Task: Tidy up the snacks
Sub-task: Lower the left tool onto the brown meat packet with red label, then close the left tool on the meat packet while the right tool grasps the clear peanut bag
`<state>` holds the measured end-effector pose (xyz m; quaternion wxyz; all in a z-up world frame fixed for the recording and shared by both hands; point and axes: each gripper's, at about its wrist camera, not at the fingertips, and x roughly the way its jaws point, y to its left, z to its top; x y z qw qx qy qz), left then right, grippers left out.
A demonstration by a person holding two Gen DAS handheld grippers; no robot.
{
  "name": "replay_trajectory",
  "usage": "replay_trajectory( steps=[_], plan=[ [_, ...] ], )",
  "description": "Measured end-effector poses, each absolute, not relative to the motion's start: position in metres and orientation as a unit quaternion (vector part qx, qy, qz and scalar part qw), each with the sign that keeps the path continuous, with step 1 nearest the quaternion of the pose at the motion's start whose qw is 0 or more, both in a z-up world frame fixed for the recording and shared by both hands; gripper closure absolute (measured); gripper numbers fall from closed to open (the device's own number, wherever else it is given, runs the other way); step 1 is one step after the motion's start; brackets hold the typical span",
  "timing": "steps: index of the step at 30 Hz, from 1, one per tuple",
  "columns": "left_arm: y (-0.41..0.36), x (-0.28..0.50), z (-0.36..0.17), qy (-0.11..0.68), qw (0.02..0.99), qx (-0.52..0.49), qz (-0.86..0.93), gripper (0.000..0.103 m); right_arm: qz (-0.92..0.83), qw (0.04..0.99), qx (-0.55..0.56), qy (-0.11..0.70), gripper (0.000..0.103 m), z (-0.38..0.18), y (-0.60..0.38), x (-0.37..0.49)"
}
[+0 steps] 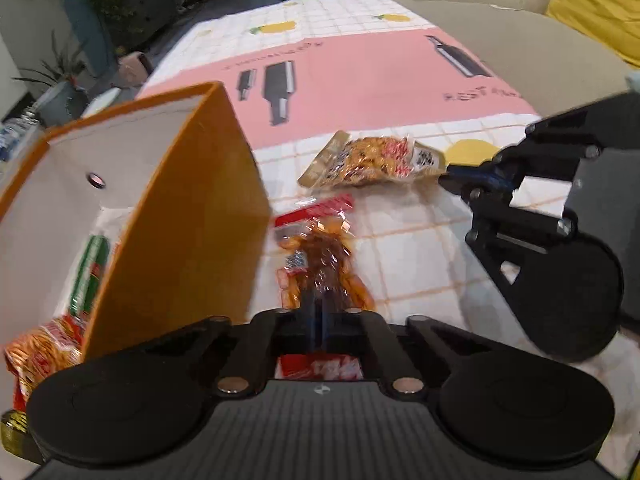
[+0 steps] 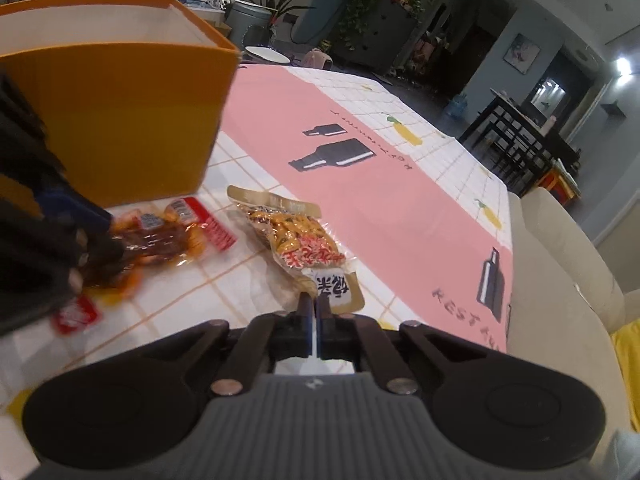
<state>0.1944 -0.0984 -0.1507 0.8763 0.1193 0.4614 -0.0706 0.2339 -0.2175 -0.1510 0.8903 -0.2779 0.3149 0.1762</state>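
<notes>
Snacks are laid on a tablecloth [image 1: 400, 248] of white checks with a pink panel. In the left wrist view the left gripper [image 1: 318, 300] is seen clamped on the near end of a red-brown snack packet [image 1: 320, 256], its jaws drawn together over the crinkled film. The packet lies at six o'clock from a gold peanut packet [image 1: 372, 160], close by but apart from it. An orange box [image 1: 188, 216] with white inner walls stands at nine o'clock of the red-brown packet, just beside it; a green packet [image 1: 90, 272] and an orange-red packet [image 1: 44, 348] are seen inside it. The right gripper [image 1: 452, 178] reaches in from three o'clock and is closed on the right edge of the peanut packet. In the right wrist view the right gripper [image 2: 315, 304] is shown with jaws together, pinching the near gold edge of the peanut packet [image 2: 296, 236], while the left gripper [image 2: 106, 236] is seen at nine o'clock, on the red-brown packet [image 2: 160, 236].
</notes>
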Motion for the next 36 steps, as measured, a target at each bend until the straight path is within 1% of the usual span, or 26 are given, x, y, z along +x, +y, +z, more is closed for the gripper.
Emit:
replay_trajectory(
  steps=[4,8,13,15,17,18,19,20,21,22,23,24,25,26,27,28,32,36],
  plan=[
    [-0.095,0.180,-0.150,0.467,0.874,0.104,-0.089,0.103,0.160,0.888,-0.268,0.337,0.103,-0.143,-0.219,0.209],
    [-0.086,0.167,-0.159,0.495,0.859,0.071,-0.108,0.103,0.133,0.885,-0.247,0.372,0.103,-0.139,-0.222,0.182],
    [-0.078,0.148,-0.160,0.496,0.856,0.059,-0.130,0.103,0.115,0.875,-0.231,0.410,0.103,-0.137,-0.222,0.144],
    [-0.073,0.144,-0.157,0.489,0.861,0.055,-0.126,0.102,0.115,0.871,-0.220,0.424,0.103,-0.135,-0.221,0.132],
    [-0.070,0.142,-0.151,0.474,0.871,0.058,-0.118,0.096,0.118,0.868,-0.200,0.439,0.101,-0.133,-0.221,0.124],
    [-0.069,0.143,-0.148,0.465,0.876,0.062,-0.112,0.092,0.120,0.868,-0.188,0.444,0.097,-0.131,-0.222,0.121],
    [-0.069,0.143,-0.145,0.456,0.880,0.068,-0.109,0.086,0.125,0.869,-0.177,0.445,0.090,-0.130,-0.223,0.118],
    [-0.069,0.143,-0.141,0.449,0.884,0.071,-0.107,0.079,0.132,0.871,-0.169,0.443,0.085,-0.128,-0.224,0.115],
    [-0.070,0.145,-0.139,0.441,0.888,0.077,-0.106,0.076,0.138,0.874,-0.166,0.435,0.074,-0.126,-0.225,0.113],
    [-0.073,0.147,-0.138,0.436,0.890,0.084,-0.104,0.070,0.143,0.879,-0.169,0.422,0.067,-0.123,-0.226,0.110],
    [-0.075,0.149,-0.137,0.432,0.891,0.090,-0.104,0.064,0.148,0.884,-0.172,0.408,0.065,-0.121,-0.226,0.108],
    [-0.077,0.152,-0.137,0.430,0.892,0.093,-0.104,0.061,0.154,0.889,-0.171,0.395,0.061,-0.118,-0.228,0.108],
    [-0.080,0.155,-0.137,0.430,0.892,0.093,-0.106,0.053,0.159,0.893,-0.166,0.386,0.053,-0.117,-0.231,0.109],
    [-0.082,0.160,-0.138,0.431,0.891,0.093,-0.108,0.049,0.161,0.897,-0.160,0.380,0.050,-0.116,-0.234,0.112],
    [-0.085,0.163,-0.139,0.433,0.890,0.096,-0.111,0.049,0.160,0.900,-0.154,0.374,0.045,-0.116,-0.237,0.115],
    [-0.088,0.166,-0.141,0.434,0.888,0.101,-0.112,0.048,0.156,0.903,-0.148,0.371,0.043,-0.118,-0.240,0.121],
    [-0.098,0.180,-0.152,0.449,0.878,0.128,-0.101,0.048,0.156,0.904,-0.127,0.376,0.041,-0.128,-0.246,0.142],
    [-0.099,0.188,-0.155,0.452,0.877,0.134,-0.095,0.047,0.170,0.904,-0.126,0.371,0.037,-0.135,-0.239,0.150]
  ],
)
